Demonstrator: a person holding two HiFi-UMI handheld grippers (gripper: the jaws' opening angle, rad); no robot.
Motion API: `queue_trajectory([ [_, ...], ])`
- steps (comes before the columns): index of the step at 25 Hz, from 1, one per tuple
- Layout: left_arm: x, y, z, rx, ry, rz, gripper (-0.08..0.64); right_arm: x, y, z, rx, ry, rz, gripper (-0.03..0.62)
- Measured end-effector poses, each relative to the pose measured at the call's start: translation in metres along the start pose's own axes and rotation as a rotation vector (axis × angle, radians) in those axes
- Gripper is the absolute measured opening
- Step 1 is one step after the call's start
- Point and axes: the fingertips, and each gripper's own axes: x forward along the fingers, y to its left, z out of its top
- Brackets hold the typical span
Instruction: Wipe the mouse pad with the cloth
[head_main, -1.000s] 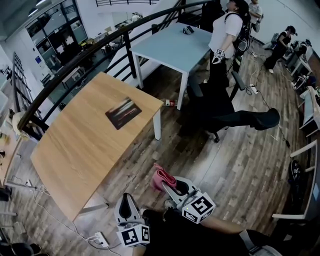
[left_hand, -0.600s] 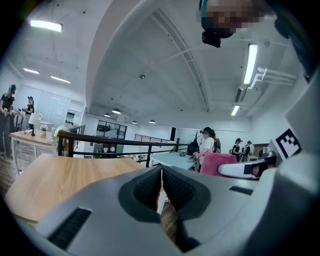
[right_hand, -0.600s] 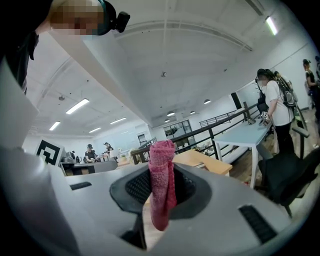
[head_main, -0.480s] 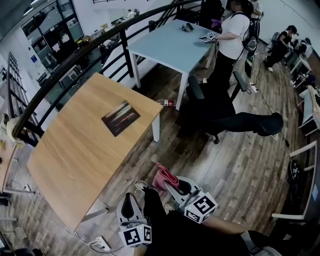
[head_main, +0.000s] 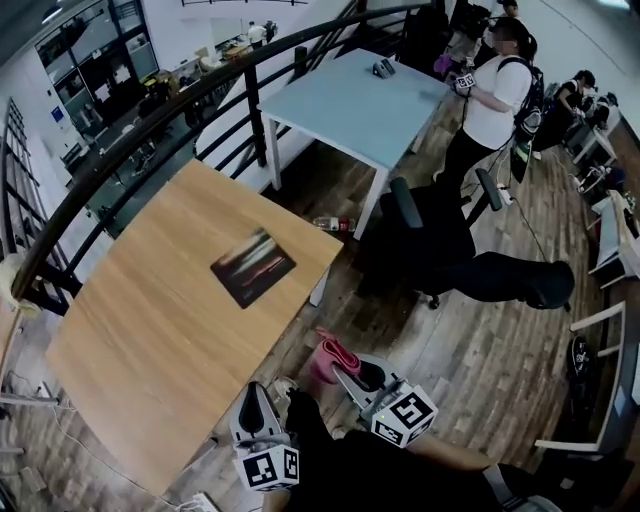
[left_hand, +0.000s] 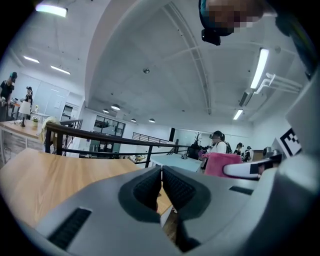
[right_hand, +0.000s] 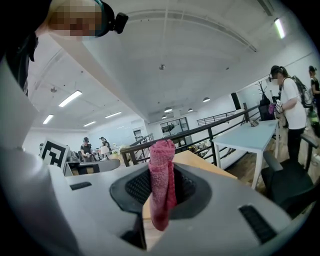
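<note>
As right gripper (right_hand: 161, 176) pinches cloth (right_hand: 161, 156), pad (head_main: 253, 267) apart

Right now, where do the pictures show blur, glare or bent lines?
Head view: strong fisheye, the railing bows into an arc, and the mouse pad print looks smeared. Left gripper view: the left gripper is close and soft, a ceiling lamp glares. Right gripper view: the cloth shows its weave; corners are dark.
</note>
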Motion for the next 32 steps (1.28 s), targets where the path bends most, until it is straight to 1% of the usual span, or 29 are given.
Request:
queue_trajectory([
  [7,0.061,0.062,0.012,-0.046,-0.001,0.007,0.026,0.098,-0.003,0.01,-0.006,0.045,0.024,0.075],
  [12,0.098,0.099,0.018,-0.048,0.015,0.027,0.026,0.155,-0.009,0.015,-0.016,0.07,0.041,0.075],
  [16,0.116,0.119,0.02,-0.067,0.03,0.049,0.026,0.187,-0.009,0.023,-0.035,0.091,0.067,0.075],
  [20,0.131,0.131,0.015,-0.089,0.045,0.075,0.026,0.212,-0.013,0.026,-0.043,0.117,0.101,0.074],
  [25,0.148,0.139,0.02,-0.081,0.052,0.141,0.026,0.242,-0.025,0.029,-0.036,0.155,0.172,0.075],
  [28,0.161,0.14,0.016,-0.088,0.059,0.193,0.026,0.262,-0.033,0.034,-0.048,0.177,0.239,0.075],
  [32,0.185,0.129,0.009,-0.111,0.07,0.259,0.026,0.287,-0.054,0.032,-0.053,0.224,0.336,0.075],
])
